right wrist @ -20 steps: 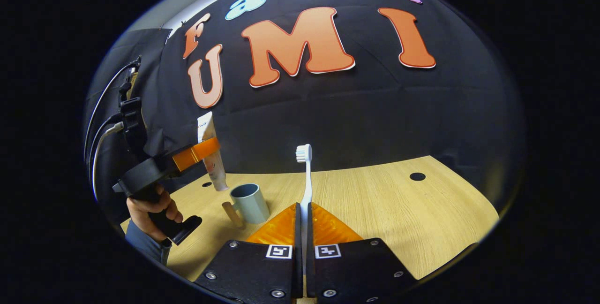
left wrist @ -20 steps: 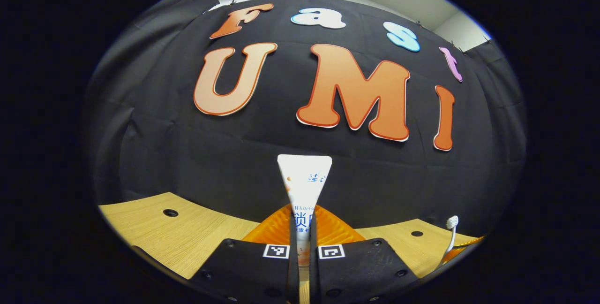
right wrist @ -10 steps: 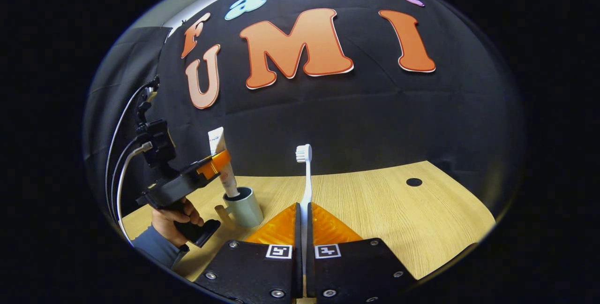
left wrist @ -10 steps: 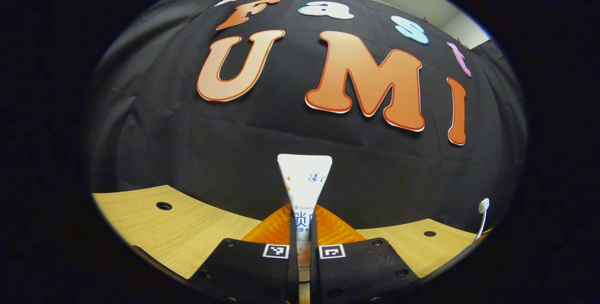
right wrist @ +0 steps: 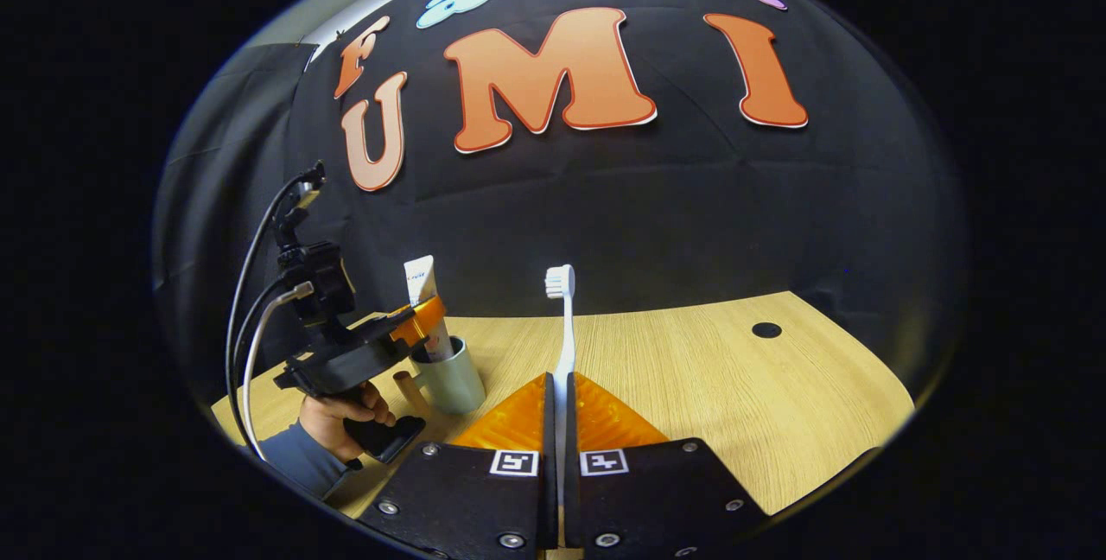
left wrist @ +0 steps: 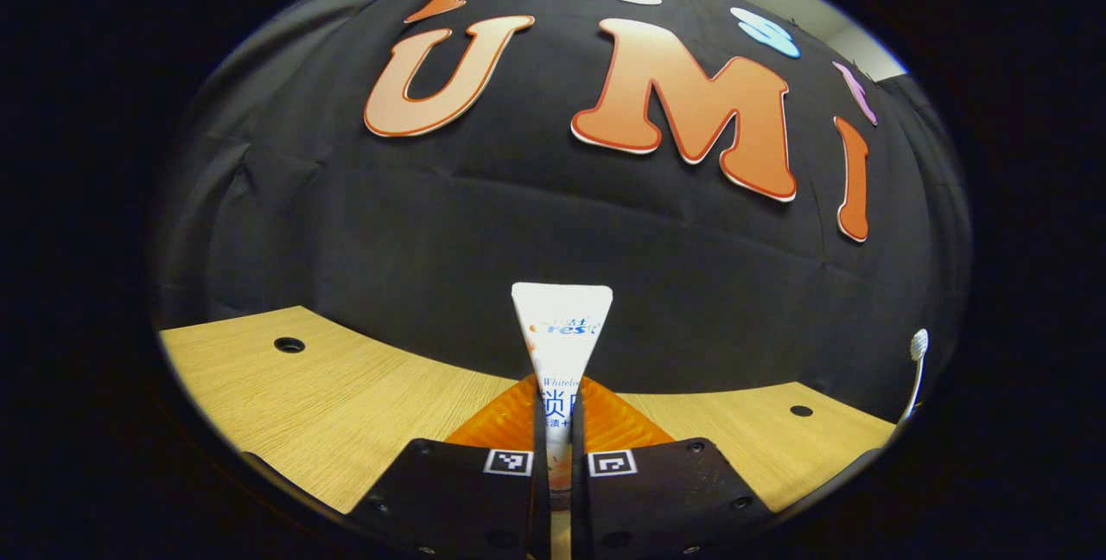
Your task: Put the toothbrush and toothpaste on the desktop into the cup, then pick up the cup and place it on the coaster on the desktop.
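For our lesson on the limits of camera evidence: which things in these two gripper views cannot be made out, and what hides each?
- Lower end of the toothpaste: left gripper view, hidden between its gripper's fingers; right gripper view, inside the cup.
- Toothbrush handle end: right gripper view, hidden between its gripper's fingers.
- Cup handle: right gripper view, partly behind the left gripper.

My two handheld grippers, seen from their own cameras

I see black finger plates with round screws and a small square black-and-white marker on each. On the left gripper black and white cables loop from a black body, and the hand wears a grey-blue sleeve.
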### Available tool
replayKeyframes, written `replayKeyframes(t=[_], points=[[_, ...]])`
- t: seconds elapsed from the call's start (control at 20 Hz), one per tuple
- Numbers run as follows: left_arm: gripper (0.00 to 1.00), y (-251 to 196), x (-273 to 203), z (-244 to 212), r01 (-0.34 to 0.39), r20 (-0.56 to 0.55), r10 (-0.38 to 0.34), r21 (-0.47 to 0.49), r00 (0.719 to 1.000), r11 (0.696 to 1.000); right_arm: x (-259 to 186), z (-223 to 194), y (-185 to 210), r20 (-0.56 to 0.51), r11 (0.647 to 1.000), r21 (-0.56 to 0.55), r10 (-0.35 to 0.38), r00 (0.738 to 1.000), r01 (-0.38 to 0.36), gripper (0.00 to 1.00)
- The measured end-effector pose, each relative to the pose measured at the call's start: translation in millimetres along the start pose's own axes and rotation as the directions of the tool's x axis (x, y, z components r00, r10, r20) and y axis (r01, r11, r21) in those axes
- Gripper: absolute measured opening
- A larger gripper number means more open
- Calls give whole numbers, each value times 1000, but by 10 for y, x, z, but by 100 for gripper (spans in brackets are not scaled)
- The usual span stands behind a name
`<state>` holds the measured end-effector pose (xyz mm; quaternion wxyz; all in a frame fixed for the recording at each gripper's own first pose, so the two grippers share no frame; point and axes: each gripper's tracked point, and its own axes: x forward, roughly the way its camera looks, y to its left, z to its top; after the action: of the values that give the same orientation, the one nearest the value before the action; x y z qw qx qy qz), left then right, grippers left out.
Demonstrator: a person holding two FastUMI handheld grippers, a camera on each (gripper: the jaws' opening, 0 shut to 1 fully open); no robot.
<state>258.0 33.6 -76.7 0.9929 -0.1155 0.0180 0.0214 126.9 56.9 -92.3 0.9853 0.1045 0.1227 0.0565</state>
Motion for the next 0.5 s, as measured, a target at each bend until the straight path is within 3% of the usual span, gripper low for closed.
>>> replayKeyframes(t=[0.5], points=[[13, -11, -124, -422, -16, -176, 20, 26, 984, 1000, -55, -49, -11, -31, 1000, 12, -15, 999, 15, 3]])
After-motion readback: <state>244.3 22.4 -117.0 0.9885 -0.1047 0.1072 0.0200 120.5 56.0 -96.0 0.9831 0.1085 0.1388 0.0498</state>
